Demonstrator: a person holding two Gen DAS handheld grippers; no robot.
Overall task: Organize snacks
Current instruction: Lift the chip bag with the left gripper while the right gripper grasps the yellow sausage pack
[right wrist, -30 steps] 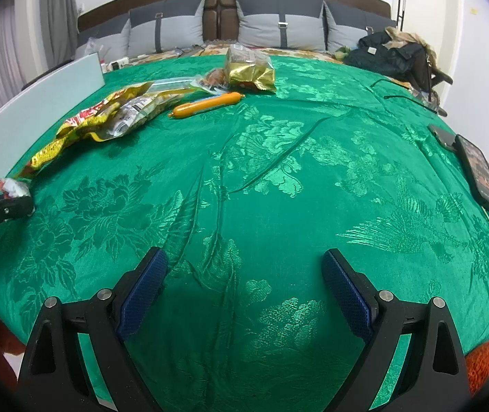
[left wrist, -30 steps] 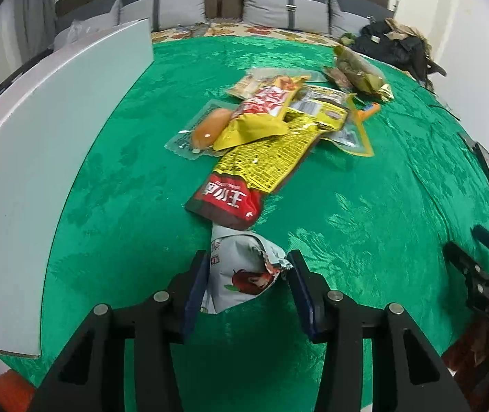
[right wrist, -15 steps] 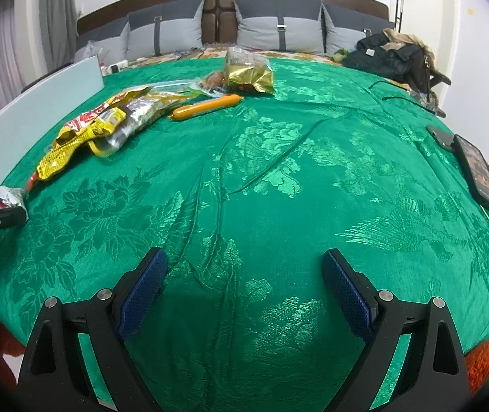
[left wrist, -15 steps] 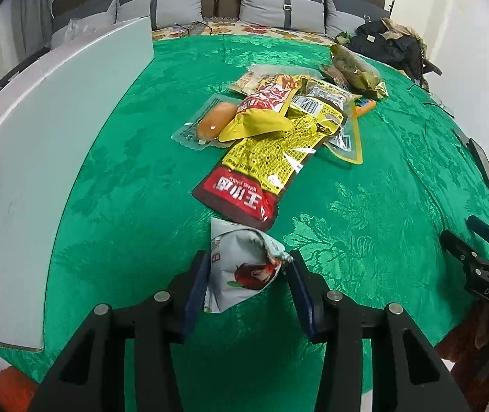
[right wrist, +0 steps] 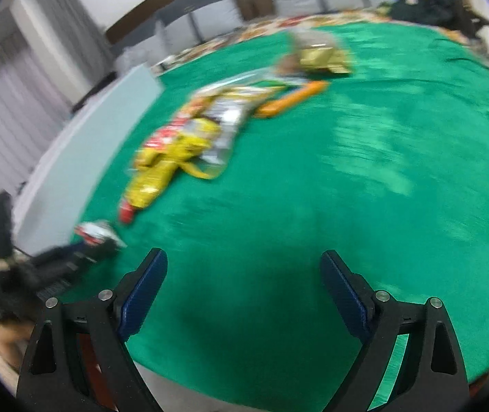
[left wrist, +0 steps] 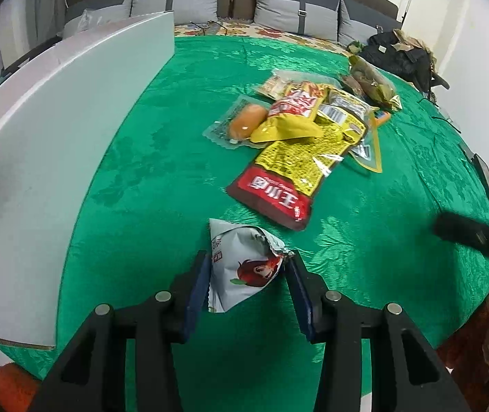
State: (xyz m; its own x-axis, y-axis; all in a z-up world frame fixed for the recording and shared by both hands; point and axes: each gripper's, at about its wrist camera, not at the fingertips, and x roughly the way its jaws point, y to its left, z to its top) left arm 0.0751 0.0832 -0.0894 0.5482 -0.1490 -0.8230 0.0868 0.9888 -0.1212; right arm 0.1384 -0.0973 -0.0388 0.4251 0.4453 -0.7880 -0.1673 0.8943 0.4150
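The left gripper (left wrist: 246,285) pinched a grey snack packet (left wrist: 241,267); the right gripper (right wrist: 244,288) gaped empty. Next, carrying it toward the far pile (left wrist: 309,137).

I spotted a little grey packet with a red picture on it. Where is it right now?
In the left wrist view the grey packet sits between the left gripper's fingers at the near edge of the green bedspread, just before the red and yellow bag.

Bed before me, green cover (left wrist: 162,158): snack packets heaped mid-bed (left wrist: 299,144), white board (left wrist: 55,144) at left, phone (left wrist: 488,182) at right edge.
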